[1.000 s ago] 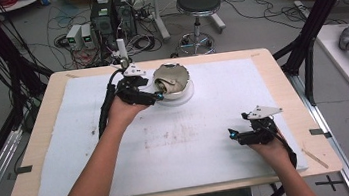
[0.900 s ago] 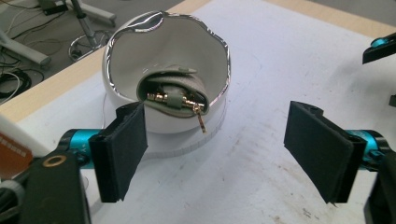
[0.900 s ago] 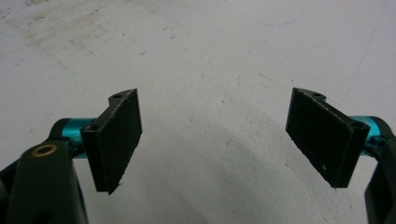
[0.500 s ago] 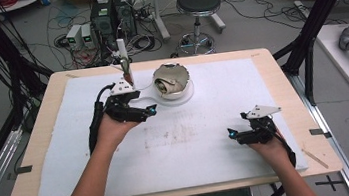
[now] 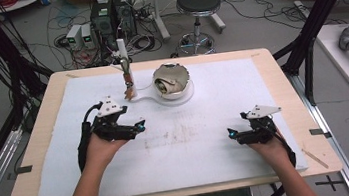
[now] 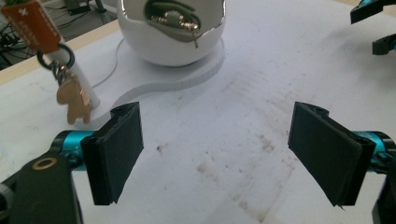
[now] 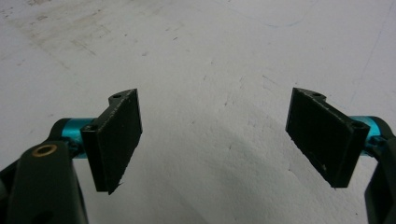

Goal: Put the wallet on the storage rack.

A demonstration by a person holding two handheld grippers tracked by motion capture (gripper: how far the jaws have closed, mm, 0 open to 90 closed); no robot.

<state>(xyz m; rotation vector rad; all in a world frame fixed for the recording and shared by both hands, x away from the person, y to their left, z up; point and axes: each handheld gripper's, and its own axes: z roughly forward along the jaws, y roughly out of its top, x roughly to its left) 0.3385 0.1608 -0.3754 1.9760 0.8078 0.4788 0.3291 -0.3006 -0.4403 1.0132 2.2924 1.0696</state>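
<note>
A white bowl-shaped holder (image 5: 171, 82) on a flat white base (image 5: 182, 98) stands at the back middle of the table, with metal bits inside it (image 6: 175, 18). Beside it a thin white post (image 5: 124, 64) carries an orange tag (image 6: 35, 21) and a small copper charm (image 6: 74, 100) on a ring. My left gripper (image 5: 140, 127) hovers open over the mat, short of the base, with nothing between its jaws (image 6: 217, 149). My right gripper (image 5: 231, 135) rests open near the front right, over bare mat (image 7: 215, 140).
A white foam mat (image 5: 216, 123) with faint brown stains covers the wooden table (image 5: 279, 65). A stool (image 5: 198, 4), computers and cables sit on the floor behind. Black frame posts stand at both sides.
My left gripper has pulled back from the white holder toward the front left and now hangs open over the mat. The right gripper has stayed put.
</note>
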